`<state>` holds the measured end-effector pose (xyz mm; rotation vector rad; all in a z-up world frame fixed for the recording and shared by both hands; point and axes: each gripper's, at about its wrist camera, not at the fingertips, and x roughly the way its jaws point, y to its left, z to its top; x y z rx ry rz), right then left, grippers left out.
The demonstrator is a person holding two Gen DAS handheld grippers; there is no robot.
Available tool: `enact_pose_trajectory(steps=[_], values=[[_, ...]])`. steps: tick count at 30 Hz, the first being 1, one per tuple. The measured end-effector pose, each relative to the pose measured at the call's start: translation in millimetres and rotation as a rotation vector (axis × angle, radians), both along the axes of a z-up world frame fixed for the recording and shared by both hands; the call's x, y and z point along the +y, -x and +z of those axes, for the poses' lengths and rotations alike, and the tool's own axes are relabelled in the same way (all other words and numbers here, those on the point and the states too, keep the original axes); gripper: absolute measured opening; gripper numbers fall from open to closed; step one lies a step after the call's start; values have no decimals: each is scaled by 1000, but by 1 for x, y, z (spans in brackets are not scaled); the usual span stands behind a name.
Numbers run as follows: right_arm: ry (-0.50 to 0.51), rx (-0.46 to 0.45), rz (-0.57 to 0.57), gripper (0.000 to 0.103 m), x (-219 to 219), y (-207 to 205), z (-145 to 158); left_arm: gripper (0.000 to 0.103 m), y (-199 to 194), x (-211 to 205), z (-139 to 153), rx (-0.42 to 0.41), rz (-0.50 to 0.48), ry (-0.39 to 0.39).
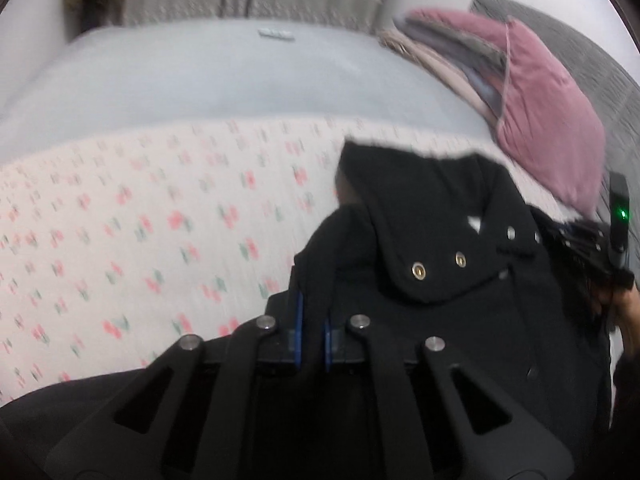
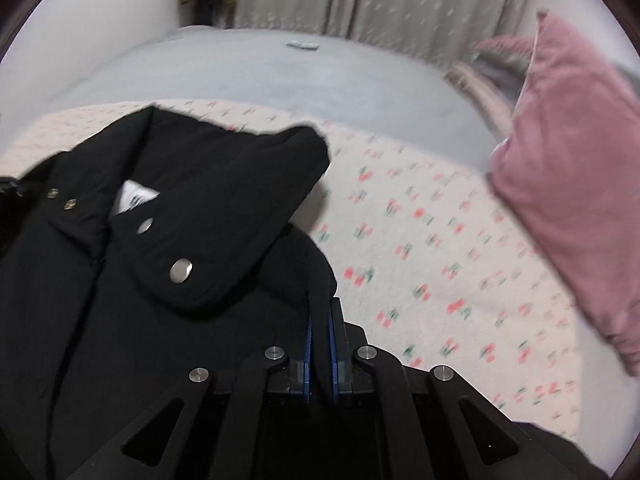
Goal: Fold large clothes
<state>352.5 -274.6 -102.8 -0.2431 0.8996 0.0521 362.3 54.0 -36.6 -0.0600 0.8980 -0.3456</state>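
coat (image 1: 460, 280) hangs above the floral sheet (image 1: 140, 220), each shoulder clamped between a gripper's jaws: left gripper (image 1: 313, 312), right gripper (image 2: 320, 320). the bulky fabric may slip from such narrow bites, or its collar could brush the pillow (image 2: 572, 160) beside the sheet.

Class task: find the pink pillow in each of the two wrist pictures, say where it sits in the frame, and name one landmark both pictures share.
Left wrist view: the pink pillow is at the upper right, beyond the black coat.
Right wrist view: the pink pillow fills the right edge, right of the black coat.
Shared landmark: the flowered sheet on the bed.
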Motion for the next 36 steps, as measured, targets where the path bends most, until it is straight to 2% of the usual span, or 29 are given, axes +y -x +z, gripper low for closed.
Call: enact_pose_trajectory(steps=[3, 4, 5, 6, 7, 8, 9, 10, 12, 13, 14, 16, 19, 23, 27, 31, 36], values=[[-26, -32, -50, 6, -2, -25, 16, 9, -18, 0, 13, -75, 60, 3], [-19, -48, -58, 6, 1, -36, 18, 11, -25, -1, 9, -75, 72, -3], [-17, -37, -68, 6, 2, -48, 13, 13, -37, -2, -8, -24, 81, -20], [-17, 2, -84, 6, 1, -59, 4, 22, -45, -4, -24, 34, 84, -46], [-11, 41, -107, 9, 0, -68, -10, 25, -50, -6, -41, 74, 90, -61], [3, 62, -129, 15, 0, -75, -24, 26, -44, -7, -39, 20, 96, -73], [24, 13, -140, 17, 3, -71, -27, 34, -40, -10, -35, 6, 101, -100], [43, -9, -152, 19, 5, -67, -26, 45, -35, -13, -29, 1, 106, -129], [54, 0, -156, 28, 5, -57, -19, 61, -21, -15, -15, -13, 75, -136], [46, 5, -158, 41, 2, -48, -12, 69, -14, -14, -9, -27, 65, -136], [32, -2, -164, 55, -2, -38, -5, 73, -4, -14, -1, -39, 61, -144], [-11, -29, -184, 68, -11, -12, 14, 81, 18, -14, 16, -47, 57, -155], [-72, -31, -237, 71, -15, 34, 42, 88, 48, -12, 35, -46, 53, -152], [-172, -32, -297, 75, -24, 91, 63, 90, 98, -12, 53, -36, 56, -150], [-249, -22, -317, 76, -21, 145, 73, 90, 146, -7, 57, -15, 53, -109], [-266, -25, -321, 76, -16, 188, 81, 90, 184, 0, 55, 16, 57, -66], [-304, -12, -313, 78, -3, 229, 82, 90, 217, 2, 39, 62, 53, -52]])
